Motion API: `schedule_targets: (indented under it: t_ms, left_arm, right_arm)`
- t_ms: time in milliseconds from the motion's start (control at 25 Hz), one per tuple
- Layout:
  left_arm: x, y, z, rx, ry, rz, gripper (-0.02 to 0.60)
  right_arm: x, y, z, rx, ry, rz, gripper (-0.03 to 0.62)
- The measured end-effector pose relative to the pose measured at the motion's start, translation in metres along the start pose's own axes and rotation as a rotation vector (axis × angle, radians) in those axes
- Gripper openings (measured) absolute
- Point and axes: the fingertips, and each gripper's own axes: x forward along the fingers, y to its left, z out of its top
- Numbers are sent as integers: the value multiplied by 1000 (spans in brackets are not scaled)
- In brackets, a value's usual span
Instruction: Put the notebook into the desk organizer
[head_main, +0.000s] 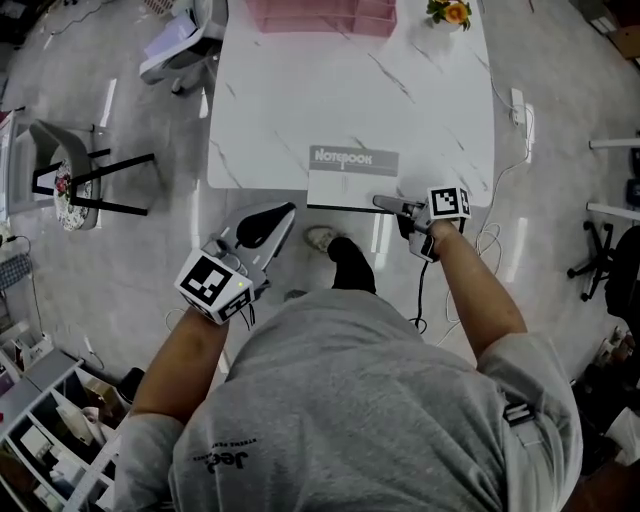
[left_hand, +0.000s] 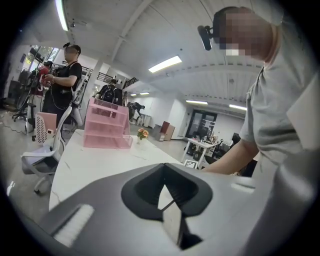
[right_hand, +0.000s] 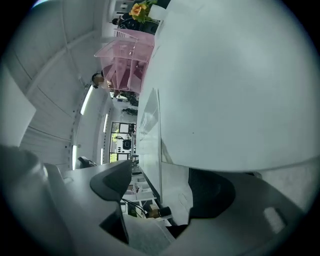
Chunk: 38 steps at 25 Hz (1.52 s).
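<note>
The grey-covered notebook (head_main: 353, 175) lies flat at the table's near edge, slightly overhanging it. The pink desk organizer (head_main: 320, 15) stands at the far edge of the white marble table (head_main: 270, 100). My right gripper (head_main: 382, 204) is rolled on its side at the notebook's near right corner. In the right gripper view its jaws (right_hand: 162, 192) stand open with the thin notebook edge (right_hand: 160, 145) running between them. My left gripper (head_main: 285, 212) hangs over the floor just off the table's near left corner. It is shut (left_hand: 167, 200) and holds nothing. The left gripper view shows the organizer (left_hand: 107, 125) far across the table.
A small vase of flowers (head_main: 450, 12) stands right of the organizer. A white office chair (head_main: 180, 45) sits at the table's far left, a black-legged chair (head_main: 70, 175) further left. Cables and a power strip (head_main: 520, 110) lie on the floor at right. Another person (left_hand: 65, 80) stands beyond the table.
</note>
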Motion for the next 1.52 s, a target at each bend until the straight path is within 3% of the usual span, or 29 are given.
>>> schedule_targets:
  t_ms: [160,200,280,360,560,720,1080,1520]
  left_arm:
    - [-10,8,-6,-15,0,23,57]
    - [-12,10,-7,-22,0,27,57]
    - [-15,14,-9,-31,-3,34,57]
    - [-18,16,-8,-33,-7,39,57]
    - [-32,19,-4,-43,-40,53,57]
    - [-48,21,7,-38,-73,75,57]
    - [-93,41,26,-35,-126,176,57]
    - [-124,68,21,-69,-104,277,57]
  right_arm:
    - [13,5,-1,47,-1,70,272]
    - [14,7,-1,56,-6,78,227]
    - [14,11,0,69,-11,88,77]
    - [14,23,-4,65,2,114,17]
    - [11,78,-19,-15,20,238,9]
    - [9,133,-2,-109,-35,342,9]
    - [27,234,101,-279,-213,479,9]
    - [54,262,229,-264,-473,481,9]
